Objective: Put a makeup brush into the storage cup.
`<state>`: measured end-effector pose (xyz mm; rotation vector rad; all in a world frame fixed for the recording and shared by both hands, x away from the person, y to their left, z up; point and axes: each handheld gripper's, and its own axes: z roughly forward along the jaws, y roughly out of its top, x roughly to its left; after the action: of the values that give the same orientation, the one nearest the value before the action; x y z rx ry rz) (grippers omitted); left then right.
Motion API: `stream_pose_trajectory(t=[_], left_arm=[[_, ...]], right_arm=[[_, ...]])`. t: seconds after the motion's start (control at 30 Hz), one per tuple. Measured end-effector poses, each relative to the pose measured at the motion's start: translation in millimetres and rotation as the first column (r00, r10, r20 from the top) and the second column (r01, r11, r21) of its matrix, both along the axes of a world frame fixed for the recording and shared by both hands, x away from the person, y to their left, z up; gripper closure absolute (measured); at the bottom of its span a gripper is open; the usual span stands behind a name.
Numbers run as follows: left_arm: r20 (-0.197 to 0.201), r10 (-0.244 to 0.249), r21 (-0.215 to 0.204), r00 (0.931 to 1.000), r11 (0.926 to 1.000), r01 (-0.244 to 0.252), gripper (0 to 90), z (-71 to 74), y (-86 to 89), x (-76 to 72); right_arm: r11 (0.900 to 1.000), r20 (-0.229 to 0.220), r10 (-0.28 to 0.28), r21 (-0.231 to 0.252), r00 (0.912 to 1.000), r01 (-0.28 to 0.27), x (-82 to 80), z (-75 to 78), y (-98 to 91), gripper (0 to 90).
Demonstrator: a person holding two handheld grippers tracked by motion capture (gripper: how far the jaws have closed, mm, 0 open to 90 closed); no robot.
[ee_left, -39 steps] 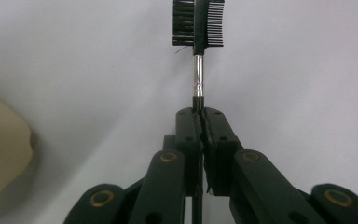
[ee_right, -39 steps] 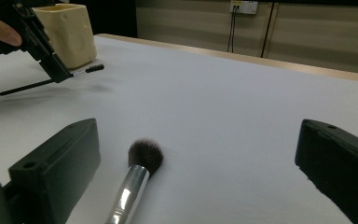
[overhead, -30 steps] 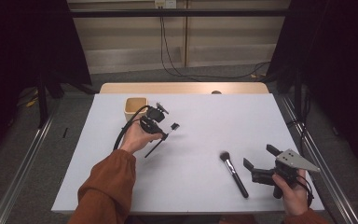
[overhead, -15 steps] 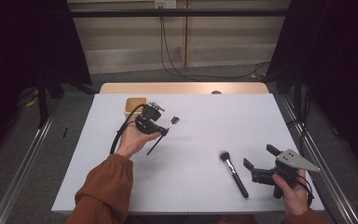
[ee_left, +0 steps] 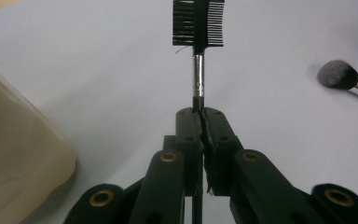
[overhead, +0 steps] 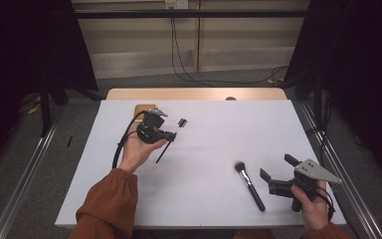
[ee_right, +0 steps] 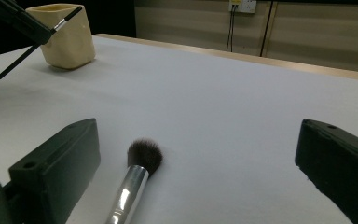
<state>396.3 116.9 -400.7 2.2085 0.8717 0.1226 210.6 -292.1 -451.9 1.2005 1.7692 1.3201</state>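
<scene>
The left gripper [overhead: 165,134], its jaws clamped on the handle of the brow comb brush [overhead: 170,140], now sits closer to the cream cup [overhead: 143,108] than a second ago: it shifts toward the cup's side of the table and lifts a little off the white surface. The brush's comb head [overhead: 181,122] travels with it and ends up nearer the cup, while its handle tip hangs a bit higher over the table.

The room is dark, but light from above makes the white table [overhead: 204,149] bright. Shadows are soft. The cup [ee_left: 14,154] up close looks blurry, and the pictures look grainy.
</scene>
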Motion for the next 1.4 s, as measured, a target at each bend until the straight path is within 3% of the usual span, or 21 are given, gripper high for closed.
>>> stream_pose_trajectory(t=[0.13, 0.23, 0.4, 0.53, 0.7, 0.77, 0.93, 1.17, 1.4], left_arm=[[0.025, 0.006, -0.007, 0.9997, 1.0000, -0.006, 85.8, 2.0, 4.0, -1.7], [0.048, 0.008, -0.056, 0.9988, 0.9984, -0.006, 85.7, 3.0, 8.4, -3.9], [0.090, -0.005, -0.069, 0.9959, 0.9975, 0.011, 85.8, 3.7, 11.8, -6.2], [0.106, 0.001, -0.111, 0.9943, 0.9938, 0.011, 85.8, 4.4, 14.0, -8.2], [0.147, -0.002, -0.121, 0.9891, 0.9925, 0.020, 85.7, 6.0, 16.7, -9.7], [0.160, 0.002, -0.147, 0.9872, 0.9889, 0.022, 85.8, 6.6, 18.2, -10.5], [0.207, 0.015, -0.175, 0.9783, 0.9843, 0.022, 85.8, 8.1, 23.4, -11.4], [0.242, 0.037, -0.208, 0.9695, 0.9780, 0.014, 85.8, 9.4, 26.5, -12.6], [0.263, 0.061, -0.269, 0.9628, 0.9631, 0.013, 85.8, 13.9, 31.3, -13.9]], right_arm=[[1.0000, -0.001, 0.002, 0.001, 1.0000, -0.002, 0.3, -0.2, 0.4, 0.0], [1.0000, -0.001, 0.000, 0.001, 1.0000, 0.000, 0.2, -0.1, 0.3, 0.0], [1.0000, -0.003, 0.000, 0.004, 1.0000, 0.000, 0.0, 0.0, 0.2, 0.0], [1.0000, -0.001, 0.000, 0.002, 1.0000, 0.000, 0.2, -0.1, 0.2, 0.0], [1.0000, -0.001, 0.001, 0.003, 1.0000, -0.001, 0.1, 0.0, 0.2, 0.0], [1.0000, -0.003, 0.002, 0.004, 1.0000, -0.002, -0.2, 0.1, 0.2, 0.0], [1.0000, -0.002, 0.003, 0.004, 1.0000, -0.003, -0.2, 0.1, 0.2, 0.0], [1.0000, 0.000, 0.002, 0.003, 1.0000, -0.002, 0.0, 0.0, 0.3, 0.0], [1.0000, -0.002, 0.001, 0.003, 1.0000, -0.001, -0.2, 0.1, 0.3, 0.0]])
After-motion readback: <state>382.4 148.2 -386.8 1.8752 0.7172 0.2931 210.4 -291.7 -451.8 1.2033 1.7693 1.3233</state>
